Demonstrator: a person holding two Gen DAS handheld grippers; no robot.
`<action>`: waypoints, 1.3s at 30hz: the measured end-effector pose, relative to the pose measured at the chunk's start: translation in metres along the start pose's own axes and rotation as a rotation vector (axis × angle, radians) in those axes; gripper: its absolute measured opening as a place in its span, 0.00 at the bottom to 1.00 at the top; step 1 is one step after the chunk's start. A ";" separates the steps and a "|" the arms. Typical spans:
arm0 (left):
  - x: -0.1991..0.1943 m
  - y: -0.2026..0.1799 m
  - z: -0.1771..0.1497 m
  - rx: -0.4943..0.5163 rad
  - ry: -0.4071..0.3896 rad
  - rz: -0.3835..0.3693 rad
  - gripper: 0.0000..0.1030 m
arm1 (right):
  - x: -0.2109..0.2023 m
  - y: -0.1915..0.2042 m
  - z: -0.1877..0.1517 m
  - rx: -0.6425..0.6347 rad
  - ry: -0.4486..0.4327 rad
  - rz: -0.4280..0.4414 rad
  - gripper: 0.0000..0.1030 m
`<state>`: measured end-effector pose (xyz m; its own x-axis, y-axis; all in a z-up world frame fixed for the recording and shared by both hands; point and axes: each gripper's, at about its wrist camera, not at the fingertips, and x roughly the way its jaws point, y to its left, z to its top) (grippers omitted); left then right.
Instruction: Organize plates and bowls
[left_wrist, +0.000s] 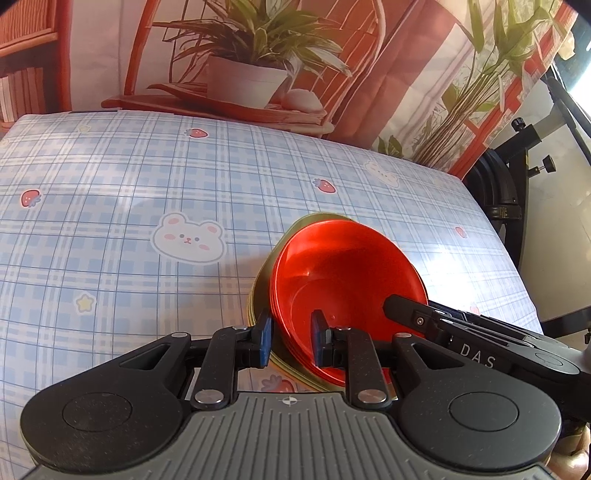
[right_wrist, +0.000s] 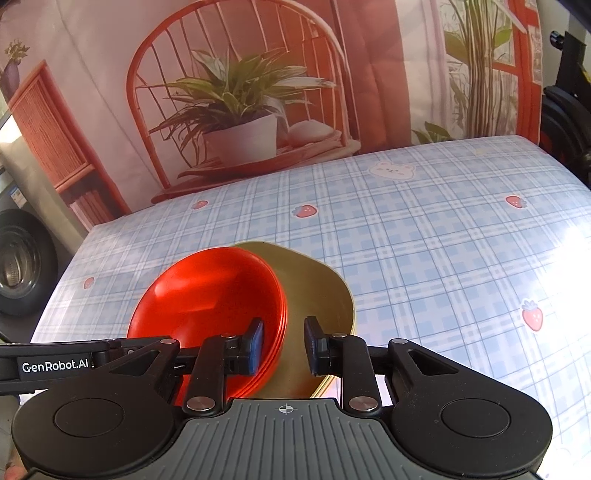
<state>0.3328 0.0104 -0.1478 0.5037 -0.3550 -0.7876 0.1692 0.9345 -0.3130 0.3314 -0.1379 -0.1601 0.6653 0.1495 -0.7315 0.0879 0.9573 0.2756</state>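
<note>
Red bowls (left_wrist: 343, 273) sit nested on gold plates (left_wrist: 258, 291) on the checked desk (left_wrist: 129, 184). The left gripper (left_wrist: 291, 341) straddles their near rim; the right gripper (left_wrist: 406, 306) reaches in from the right.

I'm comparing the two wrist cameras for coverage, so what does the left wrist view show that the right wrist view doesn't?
Only the left wrist view: the left gripper astride the near rim of the red bowls, and a black stand beyond the table's right edge.

Only the right wrist view: the right gripper astride the bowls' rim, and a washing machine drum at far left.

Both: stacked red bowls on gold plates, the checked tablecloth, and the plant backdrop.
</note>
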 end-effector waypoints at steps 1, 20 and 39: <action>-0.003 0.000 0.000 0.003 -0.007 0.004 0.27 | -0.002 0.000 0.000 -0.001 -0.006 -0.001 0.23; -0.094 -0.027 -0.005 0.091 -0.305 0.243 0.66 | -0.071 0.003 0.000 -0.089 -0.223 -0.049 0.73; -0.193 -0.060 -0.042 0.131 -0.538 0.272 0.82 | -0.178 0.025 -0.004 -0.228 -0.415 -0.019 1.00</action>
<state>0.1898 0.0220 0.0007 0.8944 -0.0734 -0.4412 0.0600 0.9972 -0.0443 0.2121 -0.1398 -0.0258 0.9094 0.0642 -0.4110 -0.0313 0.9958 0.0862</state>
